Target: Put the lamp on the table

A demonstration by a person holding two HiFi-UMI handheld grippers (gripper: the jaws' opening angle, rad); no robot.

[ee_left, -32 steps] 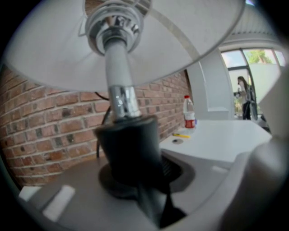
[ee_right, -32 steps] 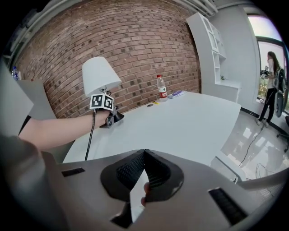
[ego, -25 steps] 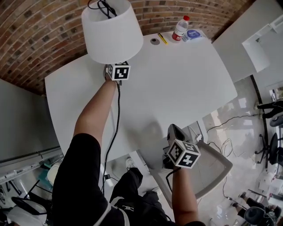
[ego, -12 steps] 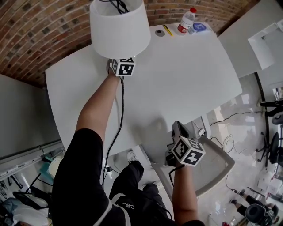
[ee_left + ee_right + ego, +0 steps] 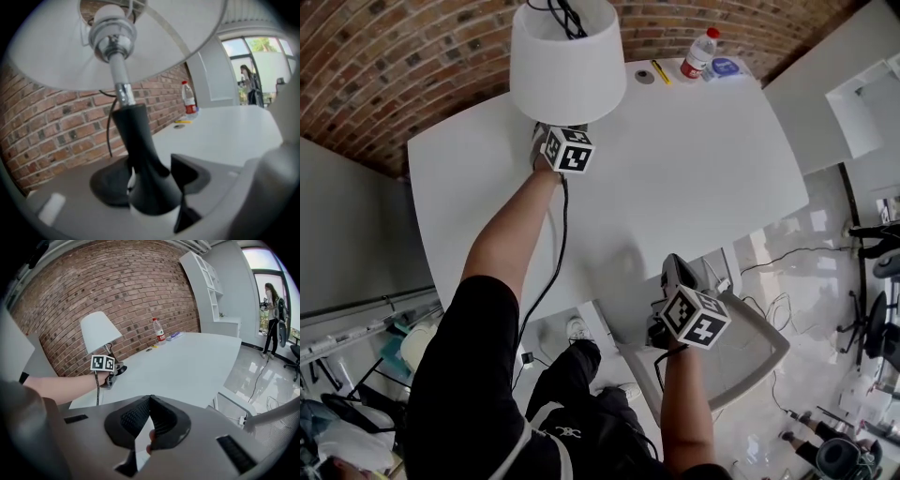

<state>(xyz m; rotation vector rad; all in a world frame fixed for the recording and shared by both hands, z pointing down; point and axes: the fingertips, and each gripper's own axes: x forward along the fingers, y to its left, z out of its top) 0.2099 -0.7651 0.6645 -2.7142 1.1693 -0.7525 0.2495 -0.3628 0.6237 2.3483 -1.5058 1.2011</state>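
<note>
The lamp has a white shade (image 5: 567,61) and a black stem (image 5: 140,154). Its round black base (image 5: 110,183) rests on the white table (image 5: 703,159) near the brick wall. My left gripper (image 5: 546,136) reaches under the shade. Its jaws are opening with the stem's thick lower part between them, and the right jaw stands just off it. A black cable (image 5: 553,253) runs back along my left arm. My right gripper (image 5: 673,267) hovers at the table's near edge, jaws shut (image 5: 150,404) with nothing between them. From there the lamp (image 5: 99,331) stands upright on the table.
At the table's far corner stand a plastic bottle (image 5: 700,53), a blue flat item (image 5: 727,66), a yellow pen (image 5: 661,72) and a small grey disc (image 5: 645,77). A grey chair (image 5: 750,356) sits below my right gripper. A person (image 5: 272,319) stands by the window.
The shade looks smaller and farther from my head: the lamp has come down onto the table with the left gripper. The right gripper has barely moved.
</note>
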